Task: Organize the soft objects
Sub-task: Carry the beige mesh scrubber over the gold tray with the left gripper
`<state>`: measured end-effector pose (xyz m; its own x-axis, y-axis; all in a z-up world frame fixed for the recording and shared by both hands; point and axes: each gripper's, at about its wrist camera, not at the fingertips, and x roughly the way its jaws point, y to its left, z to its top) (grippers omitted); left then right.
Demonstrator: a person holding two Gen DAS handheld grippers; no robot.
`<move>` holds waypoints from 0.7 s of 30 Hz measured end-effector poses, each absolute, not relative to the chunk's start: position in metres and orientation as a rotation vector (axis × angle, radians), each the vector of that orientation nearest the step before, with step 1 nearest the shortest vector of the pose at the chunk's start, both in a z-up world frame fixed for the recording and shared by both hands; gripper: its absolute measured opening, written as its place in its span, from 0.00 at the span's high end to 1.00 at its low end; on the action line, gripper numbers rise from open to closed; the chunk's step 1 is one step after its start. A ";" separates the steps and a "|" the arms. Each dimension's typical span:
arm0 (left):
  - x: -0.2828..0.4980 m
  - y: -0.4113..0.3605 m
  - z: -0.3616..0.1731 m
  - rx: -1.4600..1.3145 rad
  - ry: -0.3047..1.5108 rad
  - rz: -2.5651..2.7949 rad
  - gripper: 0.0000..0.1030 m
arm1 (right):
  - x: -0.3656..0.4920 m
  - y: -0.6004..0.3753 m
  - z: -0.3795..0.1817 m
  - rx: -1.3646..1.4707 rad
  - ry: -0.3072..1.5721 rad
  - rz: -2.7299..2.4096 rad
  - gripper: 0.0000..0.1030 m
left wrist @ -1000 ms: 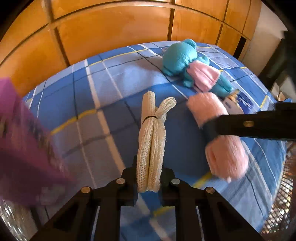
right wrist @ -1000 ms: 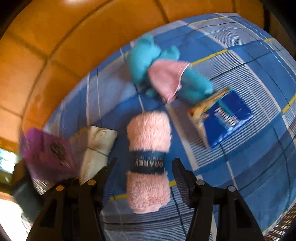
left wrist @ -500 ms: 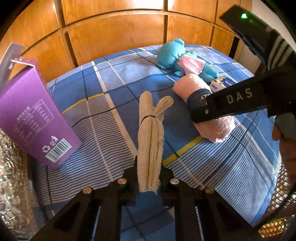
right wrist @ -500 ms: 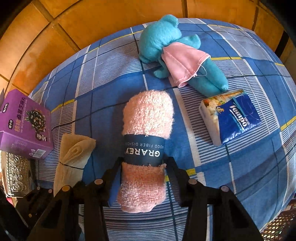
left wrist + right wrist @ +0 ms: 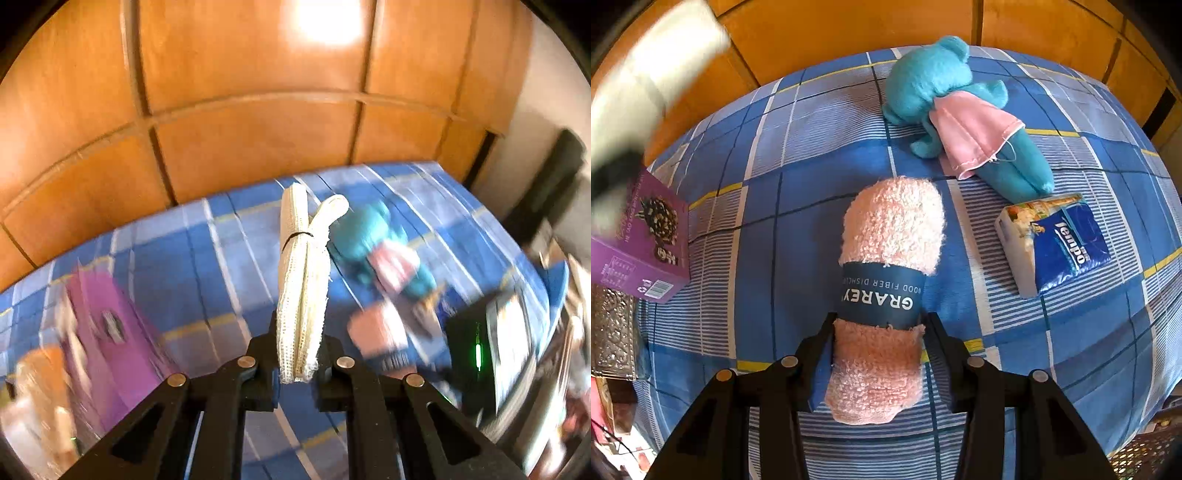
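right wrist view: right claw clamped on pink dishcloth roll, teddy and tissues beyond

One cream mesh cloth bundle, one pink rolled dishcloth, one turquoise plush toy, one blue tissue pack, one purple carton, on one blue plaid sheet.

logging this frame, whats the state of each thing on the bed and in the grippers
cream cloth bundle: tied with a band, clamped in the left gripper, off the bed
pink towel roll: banded, between the right gripper fingers
blue plush toy: lying down on the bed
tissue pack: sealed, lying flat
purple box: closed
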<state>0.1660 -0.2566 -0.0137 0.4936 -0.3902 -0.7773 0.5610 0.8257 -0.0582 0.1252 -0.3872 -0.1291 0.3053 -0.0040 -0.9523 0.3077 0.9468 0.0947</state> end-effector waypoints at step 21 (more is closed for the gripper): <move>0.268 0.022 0.045 0.034 0.819 0.007 0.88 | 0.131 -0.371 -0.133 0.142 1.249 -0.201 0.55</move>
